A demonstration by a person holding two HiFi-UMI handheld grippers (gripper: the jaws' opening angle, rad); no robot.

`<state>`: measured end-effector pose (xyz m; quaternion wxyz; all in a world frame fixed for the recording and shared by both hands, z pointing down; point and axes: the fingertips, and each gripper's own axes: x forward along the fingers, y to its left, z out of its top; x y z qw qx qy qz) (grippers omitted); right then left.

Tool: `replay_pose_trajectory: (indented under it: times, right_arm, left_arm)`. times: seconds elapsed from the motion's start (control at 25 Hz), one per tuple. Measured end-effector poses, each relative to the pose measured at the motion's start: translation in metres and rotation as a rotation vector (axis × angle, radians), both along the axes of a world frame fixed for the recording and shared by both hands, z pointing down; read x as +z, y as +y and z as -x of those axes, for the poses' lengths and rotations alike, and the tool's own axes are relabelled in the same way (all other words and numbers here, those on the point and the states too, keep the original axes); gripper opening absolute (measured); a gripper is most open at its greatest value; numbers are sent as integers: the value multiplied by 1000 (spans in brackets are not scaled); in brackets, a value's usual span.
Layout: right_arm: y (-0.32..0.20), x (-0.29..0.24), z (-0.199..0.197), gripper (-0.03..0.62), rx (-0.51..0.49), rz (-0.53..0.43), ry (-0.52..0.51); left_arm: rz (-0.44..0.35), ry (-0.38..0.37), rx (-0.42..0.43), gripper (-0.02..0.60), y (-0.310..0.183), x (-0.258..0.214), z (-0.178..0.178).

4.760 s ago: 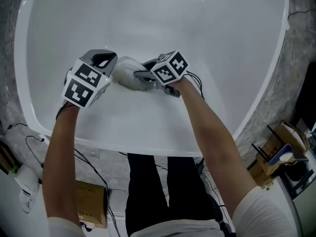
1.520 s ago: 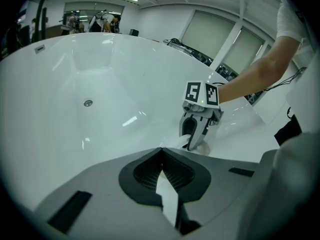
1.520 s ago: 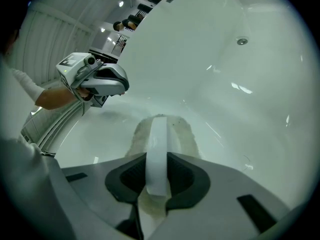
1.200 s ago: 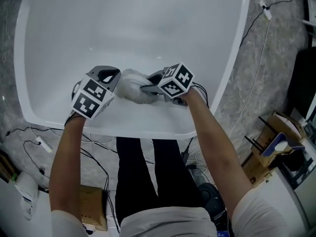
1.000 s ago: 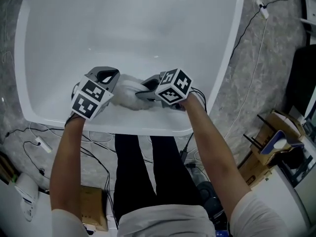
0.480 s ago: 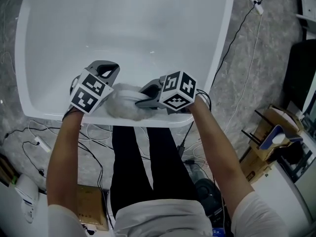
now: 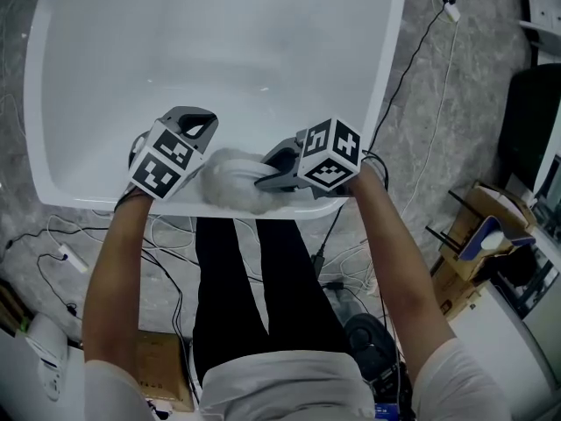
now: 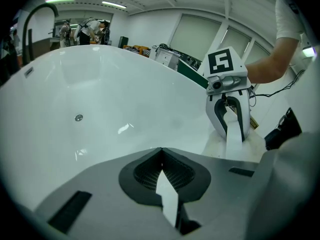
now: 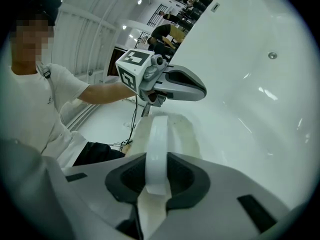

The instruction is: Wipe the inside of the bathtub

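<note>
The cloth [image 7: 230, 182], a white crumpled one, lies on the near rim [image 7: 79, 202] of the bathtub [image 7: 219, 42], about the middle of this rim and partly over its inner edge. Its long axis goes along the rim, not across it.

The right gripper [image 7: 263, 178] has its jaws clamped on the end of the cloth. In the right gripper view a pale fold is pinched between the jaws [image 9: 156, 176], and the rest of the cloth [image 9: 187, 134] spreads out in front of them along the rim. The left gripper [image 7: 200, 123] stands just beside the other end of the cloth, a little further in from the rim. Its jaws [image 8: 161, 159] are together at the tips, I see nothing of the cloth between them, and they point past the rim into the basin.

So the cloth is between the two grippers, and only the right one holds it. In my judgement the part to be wiped lies on the far side of the rim, away from the person. The next stroke should then carry the cloth off the rim and down the inner wall, with the right gripper leading.

Deeper in the basin, well apart from the rim, a small round fitting [image 8: 79, 117] sits in the white wall. On the outer side of the rim, cables [image 7: 175, 235] lie on the grey floor [image 7: 35, 253]
</note>
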<state>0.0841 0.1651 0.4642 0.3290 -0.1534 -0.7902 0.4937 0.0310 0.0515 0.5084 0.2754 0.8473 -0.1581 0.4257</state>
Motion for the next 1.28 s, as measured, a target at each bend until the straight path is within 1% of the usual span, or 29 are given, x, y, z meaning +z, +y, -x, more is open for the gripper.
replay_pose_trajectory:
  times: [0.28,0.48,0.68,0.92,1.04,1.16,1.28]
  right_arm:
    - [2,6,-21,95,-24,17,47]
    - [2,12,-36,95,-86,24,105]
    - [2,25,-45,95,-152,3,167]
    - [-8,54,-48,95,-237,-48,293]
    - [-14,71,-47,95,-271,-50,342]
    - [-19,90,-50,95,-290,-40,378]
    - [-24,109,-53,95,-289,-37,402]
  left_arm:
    - [5,14,8,9,5,1,-8]
    - [4,17,4,11,3,2,-8]
    - [11,20,2,10,5,6,-11]
    - [13,24,5,10,3,11,-14]
    - [16,25,17,11,2,14,-14]
    - [17,28,24,10,0,19,-16]
    - [19,26,28,9,-3,26,-16]
